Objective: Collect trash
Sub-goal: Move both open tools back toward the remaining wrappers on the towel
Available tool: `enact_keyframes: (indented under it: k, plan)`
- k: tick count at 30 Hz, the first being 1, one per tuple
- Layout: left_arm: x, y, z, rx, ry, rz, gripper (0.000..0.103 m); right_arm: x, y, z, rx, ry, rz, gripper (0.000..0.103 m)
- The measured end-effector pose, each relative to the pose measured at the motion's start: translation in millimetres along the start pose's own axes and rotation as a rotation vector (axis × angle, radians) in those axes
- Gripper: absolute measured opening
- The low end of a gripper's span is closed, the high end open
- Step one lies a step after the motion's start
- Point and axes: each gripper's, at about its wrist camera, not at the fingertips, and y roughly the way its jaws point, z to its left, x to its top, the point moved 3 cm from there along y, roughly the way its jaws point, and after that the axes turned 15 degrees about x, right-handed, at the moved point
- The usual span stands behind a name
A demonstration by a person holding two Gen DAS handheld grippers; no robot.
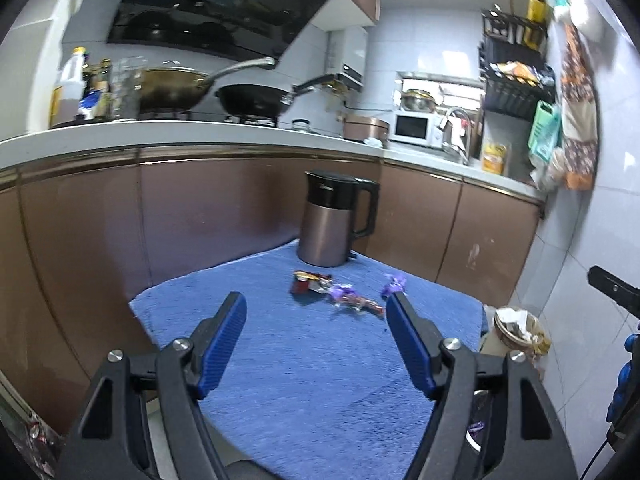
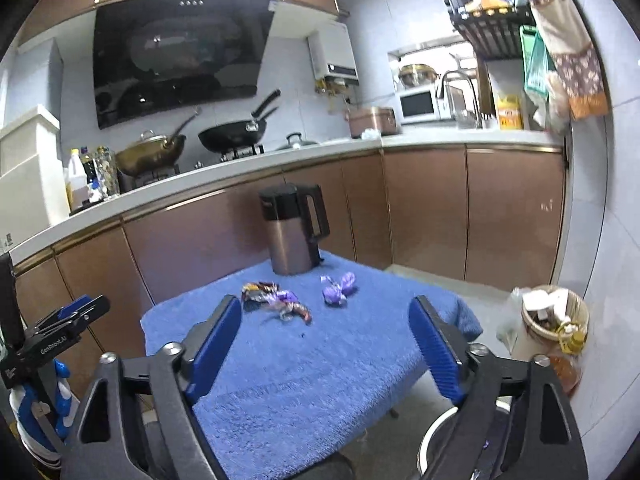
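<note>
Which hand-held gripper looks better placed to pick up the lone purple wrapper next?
Probably the right hand-held gripper: open, empty, the purple wrapper nearly centred ahead. In the left hand-held gripper view the wrapper lies by its right finger, the mixed wrapper pile centred.

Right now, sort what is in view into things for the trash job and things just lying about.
For the job:
- crumpled purple wrapper
- heap of mixed foil wrappers
- round beige waste bin on the floor
- left gripper and right gripper, both open and empty

Just lying about:
- brown steel kettle with black handle
- blue towel cloth
- black wok
</note>
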Motion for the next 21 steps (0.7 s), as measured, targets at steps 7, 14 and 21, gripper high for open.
enact_keyframes:
  k: [7, 14, 21]
  plan:
    - [0, 8, 35, 0.04, -0.065, 0.028, 0.071, 12, -8, 6, 0.021, -0.012, -0.043, 0.089]
    - [-18, 45, 33, 0.021, -0.074, 0.14, 0.071, 7, 14, -8, 0.034, 0.009, 0.0, 0.089]
    - [-33, 97, 14, -0.001, -0.038, 0.252, 0.071, -11, 62, -27, 0.061, 0.039, 0.1, 0.085]
